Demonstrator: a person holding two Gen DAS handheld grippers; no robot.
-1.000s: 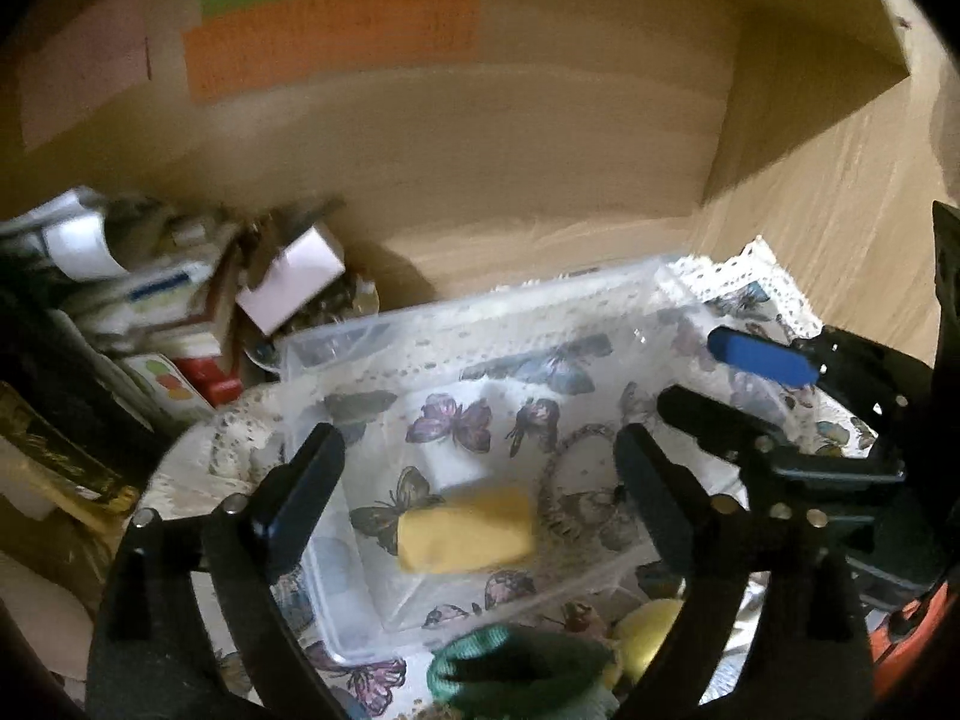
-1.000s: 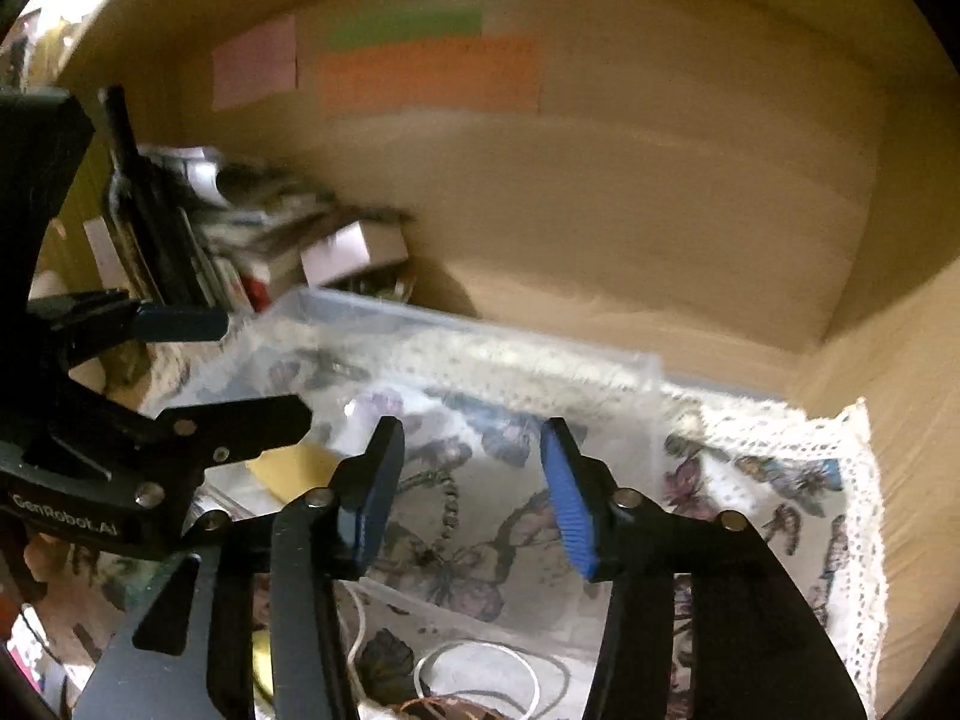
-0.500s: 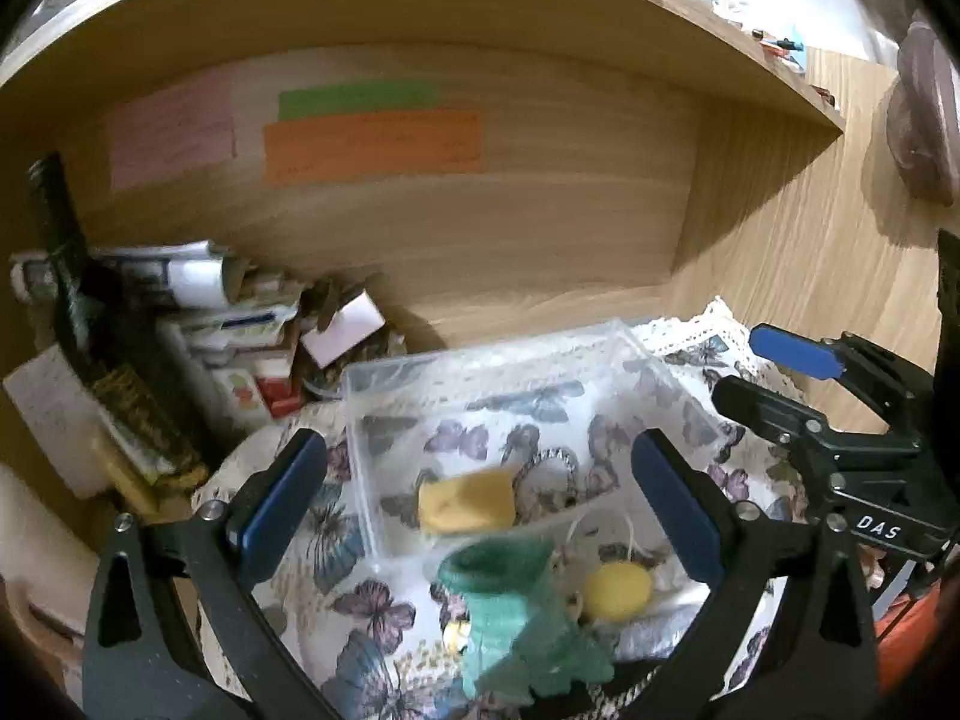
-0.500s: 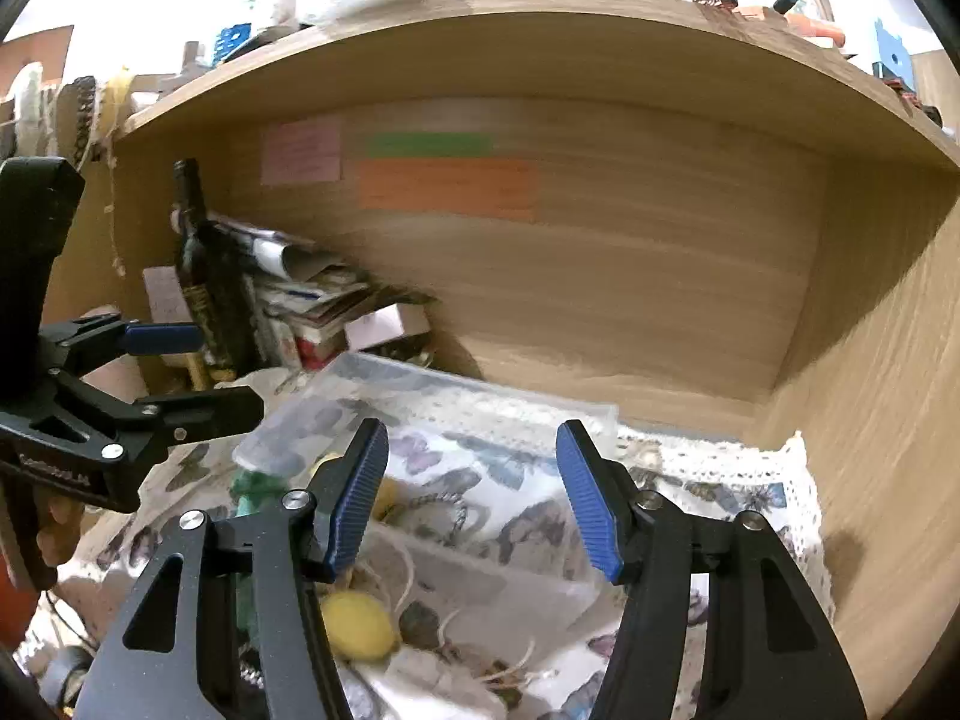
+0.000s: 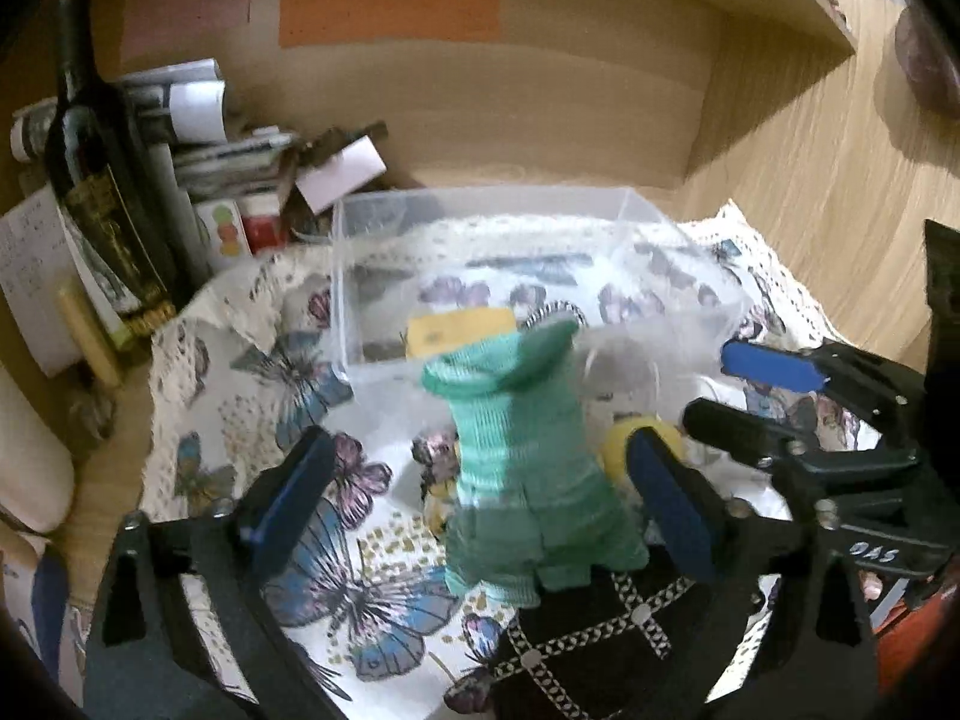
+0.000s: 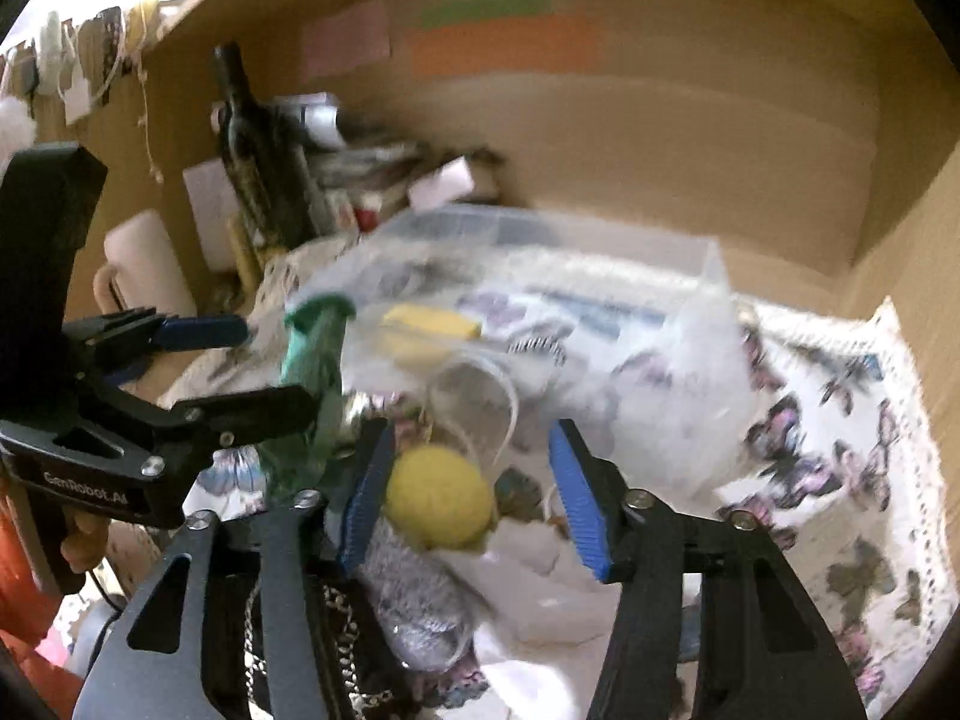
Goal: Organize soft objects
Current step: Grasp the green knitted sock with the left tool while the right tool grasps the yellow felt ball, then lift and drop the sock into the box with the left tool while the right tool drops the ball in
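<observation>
A green knitted doll garment (image 5: 522, 468) stands between the open fingers of my left gripper (image 5: 480, 498), which do not touch it; it also shows in the right wrist view (image 6: 312, 360). A yellow soft ball (image 6: 438, 504) lies between the open fingers of my right gripper (image 6: 474, 498), apparently touching the left finger; it also shows in the left wrist view (image 5: 618, 444). A clear plastic box (image 5: 372, 276) behind them holds a yellow sponge (image 5: 456, 327). All rest on a butterfly-print cloth (image 5: 336, 546).
A dark wine bottle (image 5: 96, 180) and stacked papers and boxes (image 5: 234, 162) fill the back left of the wooden shelf. A black chain-trimmed bag (image 5: 600, 642) lies in front. A grey fuzzy item (image 6: 414, 606) and a white cord loop (image 6: 480, 396) lie near the ball.
Both grippers have pulled back from the box and dropped lower. The green garment now stands between my left fingers and the yellow ball between my right fingers.
</observation>
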